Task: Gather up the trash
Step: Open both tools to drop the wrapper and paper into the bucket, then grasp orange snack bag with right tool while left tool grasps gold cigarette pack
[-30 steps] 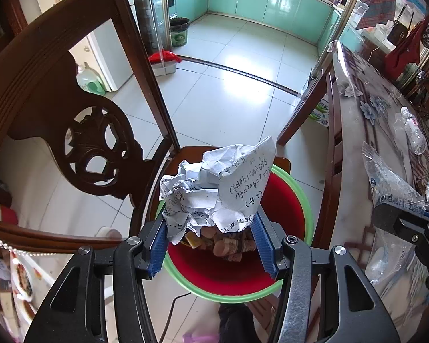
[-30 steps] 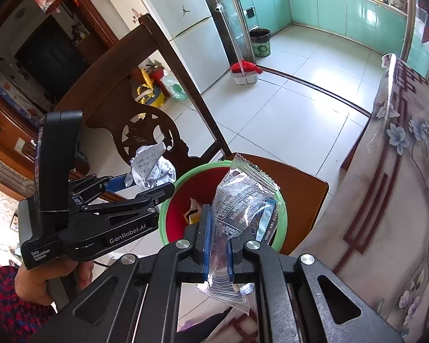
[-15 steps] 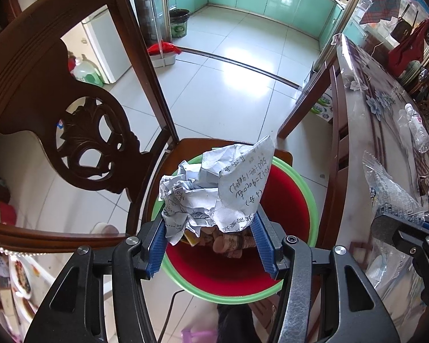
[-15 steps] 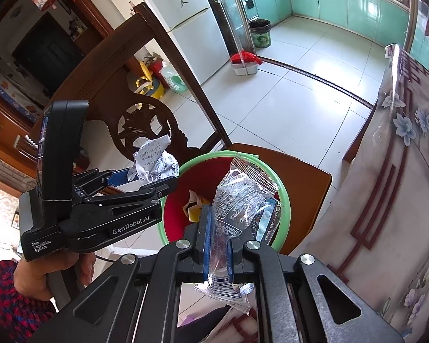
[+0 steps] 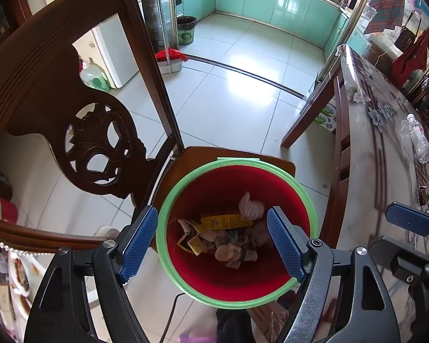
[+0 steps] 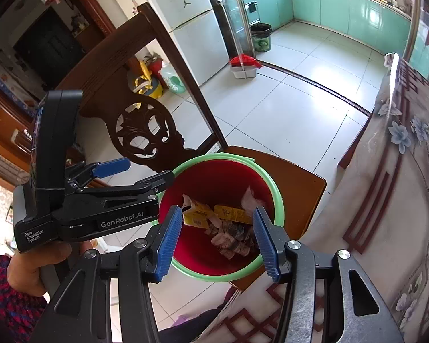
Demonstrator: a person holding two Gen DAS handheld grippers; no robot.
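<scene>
A red bucket with a green rim [image 5: 237,161] [image 6: 223,157] stands on a wooden chair seat. In it lie a yellow carton [image 5: 226,220] [image 6: 197,214], crumpled paper [image 5: 234,253] [image 6: 228,240] and a white wad [image 5: 250,204]. My left gripper [image 5: 212,209] hangs over the bucket with its jaws opening and nothing between them. My right gripper [image 6: 216,210] is also above the bucket, jaws opening and empty. In the right wrist view the left gripper [image 6: 150,168] sits at the bucket's left rim, held by a hand [image 6: 34,265].
The carved wooden chair back [image 5: 100,143] rises left of the bucket. A table with a floral cloth [image 6: 400,171] runs along the right and carries plastic bottles [image 5: 417,140]. Beyond are pale floor tiles [image 5: 228,100], a red dustpan [image 5: 170,60] and a dark bin [image 5: 186,30].
Both grippers have opened. The crumpled paper has left the left gripper and the clear wrapper has left the right one; both have dropped into the bucket.
</scene>
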